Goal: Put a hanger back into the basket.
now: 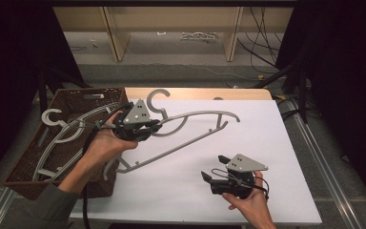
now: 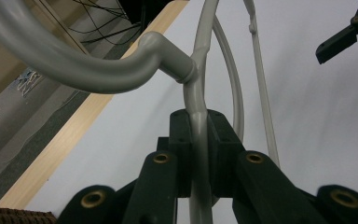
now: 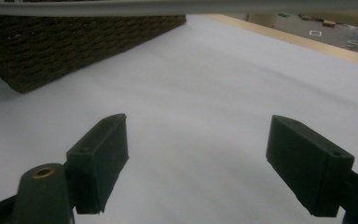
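Over white desk (image 1: 267,143), beside wicker basket (image 1: 28,157) with more hangers: grey hanger (image 1: 195,138) carried tilted, hook end up, likely lifted out for laying flat. Left gripper (image 1: 150,128) fingers (image 2: 181,140) clamped on hanger's neck below hook. Right gripper (image 1: 214,169) fingers (image 3: 100,158) spread wide, holding nothing, waiting low.

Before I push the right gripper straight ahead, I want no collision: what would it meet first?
Probably the wicker basket; the right gripper, jaws open, faces bare white table before it.
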Tool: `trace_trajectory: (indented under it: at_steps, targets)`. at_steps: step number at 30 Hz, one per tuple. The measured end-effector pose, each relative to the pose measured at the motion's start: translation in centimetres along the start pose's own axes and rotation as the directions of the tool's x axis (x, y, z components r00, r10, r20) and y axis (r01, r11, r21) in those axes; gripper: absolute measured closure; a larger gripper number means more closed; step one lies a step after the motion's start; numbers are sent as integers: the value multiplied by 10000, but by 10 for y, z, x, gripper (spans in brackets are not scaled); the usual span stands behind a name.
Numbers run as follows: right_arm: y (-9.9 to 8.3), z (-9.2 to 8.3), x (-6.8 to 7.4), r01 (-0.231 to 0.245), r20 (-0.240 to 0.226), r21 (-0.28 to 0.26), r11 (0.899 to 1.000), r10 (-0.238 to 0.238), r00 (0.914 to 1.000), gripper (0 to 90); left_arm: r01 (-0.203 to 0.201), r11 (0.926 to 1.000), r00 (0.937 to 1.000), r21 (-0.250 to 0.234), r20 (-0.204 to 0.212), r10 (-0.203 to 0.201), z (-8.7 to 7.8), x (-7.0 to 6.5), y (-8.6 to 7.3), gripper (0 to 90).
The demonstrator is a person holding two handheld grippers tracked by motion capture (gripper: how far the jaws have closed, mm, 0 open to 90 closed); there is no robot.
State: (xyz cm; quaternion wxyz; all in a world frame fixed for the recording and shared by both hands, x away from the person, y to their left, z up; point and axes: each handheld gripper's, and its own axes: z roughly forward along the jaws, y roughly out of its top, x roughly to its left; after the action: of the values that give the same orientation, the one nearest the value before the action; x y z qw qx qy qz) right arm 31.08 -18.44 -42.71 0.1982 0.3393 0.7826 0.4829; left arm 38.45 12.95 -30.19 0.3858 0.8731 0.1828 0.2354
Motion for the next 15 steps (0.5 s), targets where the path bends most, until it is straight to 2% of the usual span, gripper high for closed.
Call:
trace_trajectory:
  at_steps: [2,4,12,15]
  targets:
    - [0,0,0,-7,-11,8,10000,7,10000,218,-74,10000,9999,18,-138,74,-5,3,1,819]
    - [0,0,0,-3,-45,38,10000,3,10000,218,30,9999,9996,-166,-279,-34,-9,7,1,819]
    - [-2,-2,1,-20,-32,-27,10000,20,10000,218,5,10000,9979,-18,-641,-6,-28,17,-6,820]
    - [-3,-2,2,-74,-38,-19,10000,74,10000,218,209,9998,9965,-50,-811,-213,-35,23,-10,820]
